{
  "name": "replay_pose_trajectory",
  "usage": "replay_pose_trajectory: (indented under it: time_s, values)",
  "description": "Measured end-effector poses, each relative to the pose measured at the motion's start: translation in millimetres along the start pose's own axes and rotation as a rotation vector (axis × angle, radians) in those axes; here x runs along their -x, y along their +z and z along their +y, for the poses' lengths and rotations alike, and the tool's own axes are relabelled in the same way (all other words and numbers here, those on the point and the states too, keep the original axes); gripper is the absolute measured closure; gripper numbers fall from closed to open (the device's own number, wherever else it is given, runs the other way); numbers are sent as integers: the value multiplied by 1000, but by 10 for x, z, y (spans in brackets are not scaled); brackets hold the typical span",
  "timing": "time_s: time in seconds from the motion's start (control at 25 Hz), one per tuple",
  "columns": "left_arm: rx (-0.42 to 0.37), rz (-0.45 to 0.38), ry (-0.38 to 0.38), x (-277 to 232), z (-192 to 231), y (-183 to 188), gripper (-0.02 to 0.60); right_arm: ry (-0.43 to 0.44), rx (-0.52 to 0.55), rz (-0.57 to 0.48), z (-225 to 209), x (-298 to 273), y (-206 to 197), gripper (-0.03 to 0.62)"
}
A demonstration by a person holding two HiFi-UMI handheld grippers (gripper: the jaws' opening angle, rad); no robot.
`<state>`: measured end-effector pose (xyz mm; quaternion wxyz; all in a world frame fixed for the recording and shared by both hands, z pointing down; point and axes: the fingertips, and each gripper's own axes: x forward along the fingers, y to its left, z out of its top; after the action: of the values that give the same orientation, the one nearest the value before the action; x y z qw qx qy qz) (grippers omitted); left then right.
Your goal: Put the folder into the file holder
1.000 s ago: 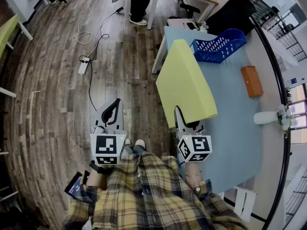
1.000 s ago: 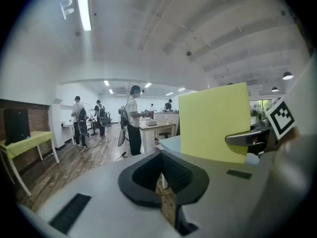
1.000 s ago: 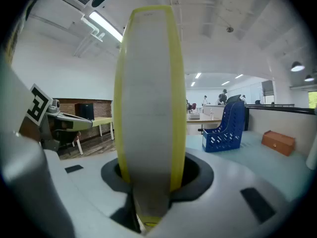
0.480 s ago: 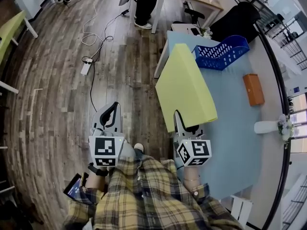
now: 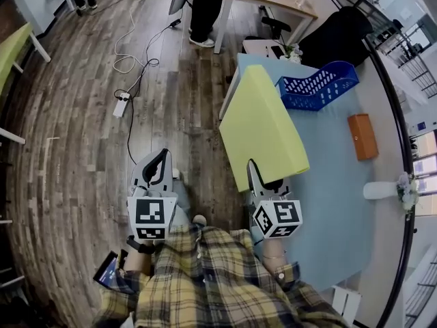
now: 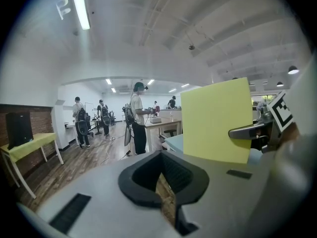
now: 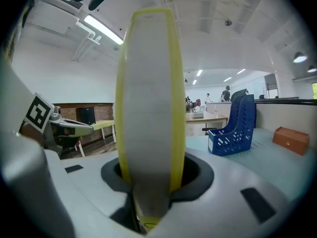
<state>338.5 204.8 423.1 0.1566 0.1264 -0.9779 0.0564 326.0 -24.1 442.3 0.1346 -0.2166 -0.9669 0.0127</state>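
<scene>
Blue table [image 5: 341, 183] with file holder [image 5: 321, 84] — yellow folder [image 5: 263, 125] clamped in right gripper [image 5: 252, 173], left gripper [image 5: 162, 158] closed, empty.

Matt folder [image 5: 263, 125]; plastic file holder [image 5: 321, 84]; wood floor [image 5: 82, 149].

Light-blue table [image 5: 328, 183]: blue file holder [image 5: 317, 84], orange box [image 5: 362, 136].

Light-blue tabletop [image 5: 334, 190] bearing an orange box [image 5: 362, 136]; white vase [image 5: 381, 189] near its edge; power strip [image 5: 120, 105] with cables on wooden floor [image 5: 61, 156].
</scene>
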Motion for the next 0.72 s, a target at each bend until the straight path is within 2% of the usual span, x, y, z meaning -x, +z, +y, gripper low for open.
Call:
replay_pose_trajectory:
  time_s: [0.24, 0.52, 0.72]
  values:
    - [-7, -39, -38, -605, 387, 276, 589, -38, -3, -26, -106, -608, 261, 436]
    - [-18, -50, -71, -1329, 1106, 584, 589, -98, -22, -42, -164, -1386, 618, 436]
    - [-28, -51, -90, -1756, 1514, 712, 591, -142, -45, -37, -207, -1824, 703, 436]
